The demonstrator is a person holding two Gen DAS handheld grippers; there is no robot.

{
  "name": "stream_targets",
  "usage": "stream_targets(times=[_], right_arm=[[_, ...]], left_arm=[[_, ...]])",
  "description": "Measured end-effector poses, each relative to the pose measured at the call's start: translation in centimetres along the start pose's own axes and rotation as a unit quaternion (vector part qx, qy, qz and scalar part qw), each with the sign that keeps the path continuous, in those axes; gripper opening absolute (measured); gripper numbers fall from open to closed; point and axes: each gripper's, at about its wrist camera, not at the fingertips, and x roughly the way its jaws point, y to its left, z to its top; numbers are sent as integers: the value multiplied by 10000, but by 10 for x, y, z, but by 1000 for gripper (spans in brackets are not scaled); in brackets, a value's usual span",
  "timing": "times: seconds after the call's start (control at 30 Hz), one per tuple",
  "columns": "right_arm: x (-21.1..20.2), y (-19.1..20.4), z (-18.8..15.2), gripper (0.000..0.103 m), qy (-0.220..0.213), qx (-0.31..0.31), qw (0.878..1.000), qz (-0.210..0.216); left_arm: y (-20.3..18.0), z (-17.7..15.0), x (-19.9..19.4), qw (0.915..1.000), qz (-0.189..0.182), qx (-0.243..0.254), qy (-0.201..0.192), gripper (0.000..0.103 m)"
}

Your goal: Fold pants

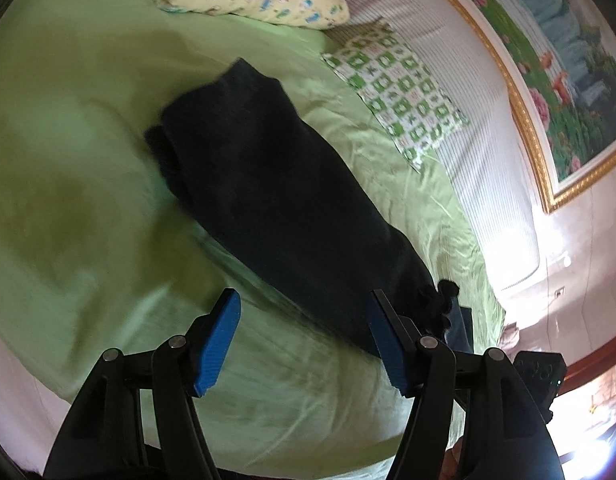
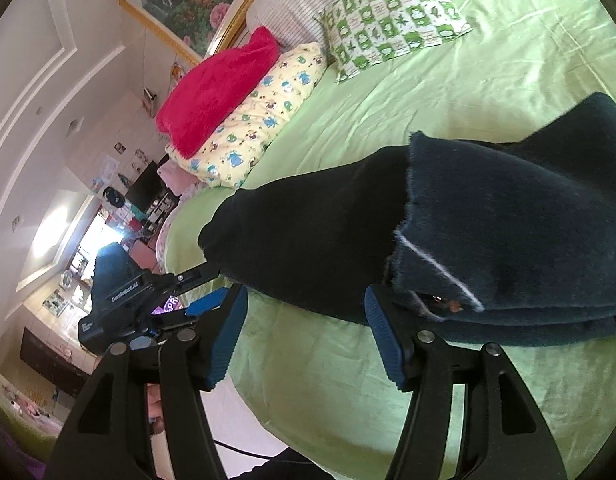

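Now we tilt both grippers, left gripper (image 1: 304, 340) and right gripper (image 2: 304, 340), down toward the folded pants (image 1: 268, 184), jaws open and empty.

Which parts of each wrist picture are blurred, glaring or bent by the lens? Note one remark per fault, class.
Left wrist view: the dark pants and green sheet smear with motion blur; window glare washes out the lower right; the picture frame bows. Right wrist view: sharper, the pants showing stitching; bright window blows out at left; ceiling mouldings curve.
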Motion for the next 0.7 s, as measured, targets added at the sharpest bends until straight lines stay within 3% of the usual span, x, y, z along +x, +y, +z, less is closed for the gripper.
stream_targets(times=[0.4, 0.7], right_arm=[[31, 22, 23, 62, 265, -473, 9985, 42], [85, 35, 74, 62, 835, -1019, 9912, 106]], left_arm=[[26, 20, -3, 9992, 77, -316, -232, 68], [40, 30, 1, 9975, 24, -607, -359, 69]])
